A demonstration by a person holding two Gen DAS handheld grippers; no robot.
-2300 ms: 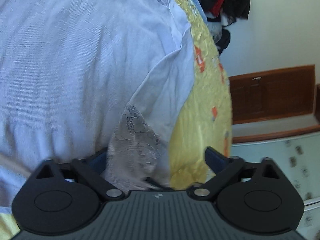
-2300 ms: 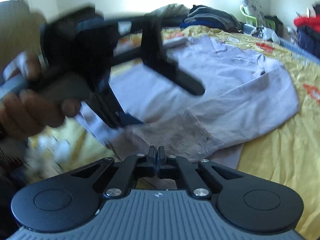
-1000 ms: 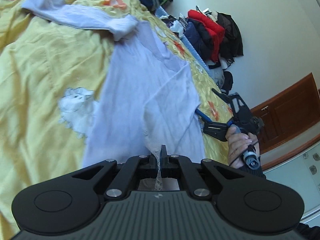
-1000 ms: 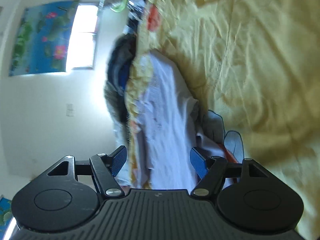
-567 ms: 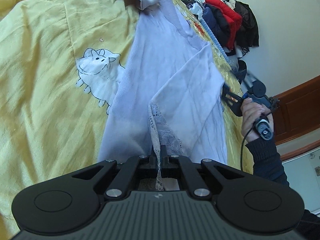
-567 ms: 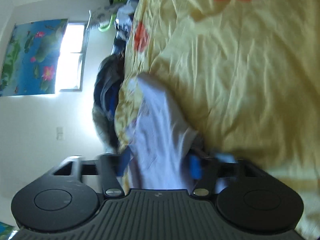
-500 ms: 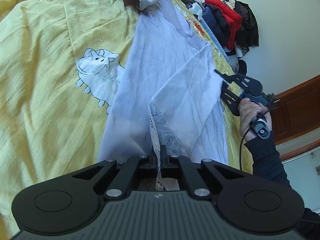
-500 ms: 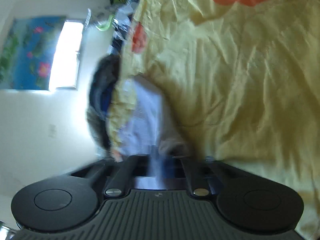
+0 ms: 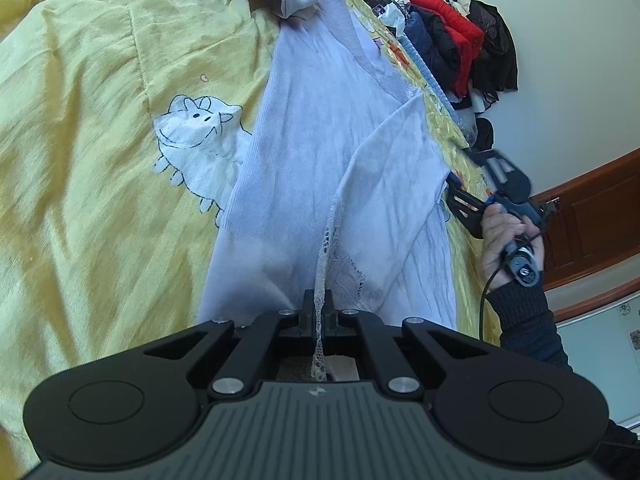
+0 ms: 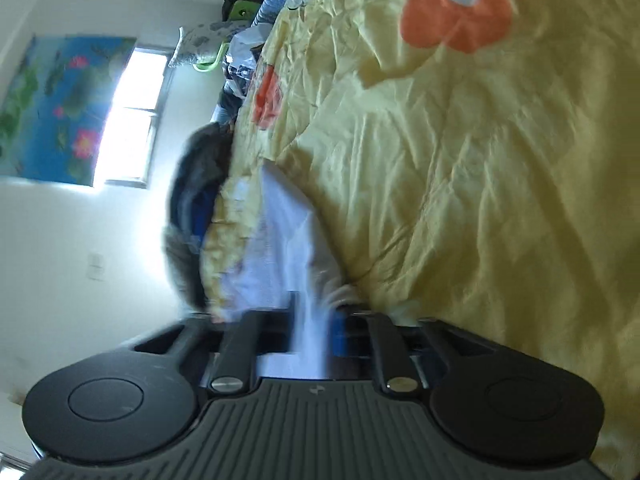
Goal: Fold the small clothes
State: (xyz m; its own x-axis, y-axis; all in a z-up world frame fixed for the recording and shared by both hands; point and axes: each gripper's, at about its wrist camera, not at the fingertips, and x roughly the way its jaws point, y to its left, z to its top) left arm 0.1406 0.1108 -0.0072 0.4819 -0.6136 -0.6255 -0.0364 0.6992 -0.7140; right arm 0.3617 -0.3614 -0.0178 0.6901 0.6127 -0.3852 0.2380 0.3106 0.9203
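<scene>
At lower centre of the left-wrist view, the left gripper (image 9: 318, 314) is clenched on the lace cuff (image 9: 326, 276) of the lavender top (image 9: 320, 128), apparently tensioning the sleeve across the yellow bedspread (image 9: 80, 160), while the right gripper (image 10: 314, 322), blurred, seems clamped on its edge.

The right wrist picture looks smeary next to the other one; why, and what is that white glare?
Left wrist view: sharp, evenly lit, with the lace cuff crisp in the left gripper; edges bend from the fisheye lens. Right wrist view: motion blur smears the right gripper and the lilac top; the window is overexposed.
</scene>
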